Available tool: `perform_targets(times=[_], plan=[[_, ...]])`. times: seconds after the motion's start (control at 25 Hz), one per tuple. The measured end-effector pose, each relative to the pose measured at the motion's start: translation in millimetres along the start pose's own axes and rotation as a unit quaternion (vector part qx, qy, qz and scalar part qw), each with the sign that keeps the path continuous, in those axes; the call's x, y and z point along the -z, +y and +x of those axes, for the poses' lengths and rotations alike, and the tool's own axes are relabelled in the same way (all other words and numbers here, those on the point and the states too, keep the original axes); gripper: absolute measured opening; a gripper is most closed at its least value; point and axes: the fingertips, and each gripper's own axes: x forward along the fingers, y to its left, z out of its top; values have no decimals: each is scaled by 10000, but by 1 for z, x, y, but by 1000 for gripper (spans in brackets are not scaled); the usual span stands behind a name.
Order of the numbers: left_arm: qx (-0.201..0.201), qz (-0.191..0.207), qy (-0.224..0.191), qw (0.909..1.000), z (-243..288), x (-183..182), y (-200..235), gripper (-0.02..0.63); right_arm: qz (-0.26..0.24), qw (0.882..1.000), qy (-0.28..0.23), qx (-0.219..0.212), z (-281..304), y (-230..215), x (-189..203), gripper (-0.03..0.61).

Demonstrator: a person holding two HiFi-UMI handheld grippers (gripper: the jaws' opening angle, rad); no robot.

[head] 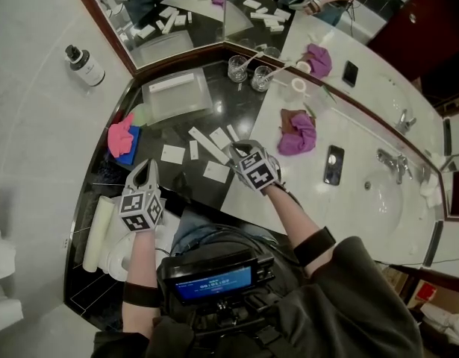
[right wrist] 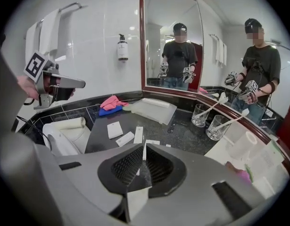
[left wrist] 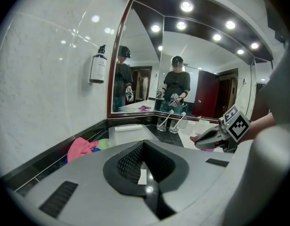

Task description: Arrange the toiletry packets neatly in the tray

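Observation:
A clear plastic tray (head: 186,104) stands at the back of the black counter with one long white packet (head: 172,84) lying in it. Several white toiletry packets (head: 172,154) lie loose on the counter in front of it, also seen in the right gripper view (right wrist: 114,129). My right gripper (head: 236,149) hovers at the right end of this scatter, tilted down, its jaws (right wrist: 145,147) a narrow slit apart with nothing held. My left gripper (head: 145,166) hangs shut and empty at the left, near the counter's front edge; its jaws (left wrist: 144,144) meet.
A pink cloth on a blue one (head: 121,136) lies left of the tray. Two glasses (head: 248,71) stand behind it at the mirror. Purple cloths (head: 298,134), two phones (head: 333,164) and a sink (head: 382,196) occupy the white counter. A rolled towel (head: 98,233) lies lower left.

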Motion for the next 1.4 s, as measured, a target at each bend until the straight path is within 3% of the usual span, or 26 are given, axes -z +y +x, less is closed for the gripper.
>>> perform_targets(times=[0.16,0.24,0.44,0.68,1.04,1.16,1.4], plan=[[47,-37,66,10000,4,6,2,3,-133,9977,643,-184,28,20,36,72],[76,-55,102,9999,7,9,3,3,-119,9944,996,-333,44,29,59,169],[139,-152,199,9996,15,18,9,3,-36,9892,1427,-345,66,35,81,170],[196,-292,322,9989,25,29,22,3,130,9827,1811,-355,87,35,85,215],[188,-460,436,9978,35,38,37,3,201,9727,2276,-400,115,37,89,214],[174,-485,449,9977,37,38,42,3,1,9685,2462,-365,117,35,95,219],[175,-487,458,9976,41,37,43,3,-198,9670,2484,-539,117,40,96,149]])
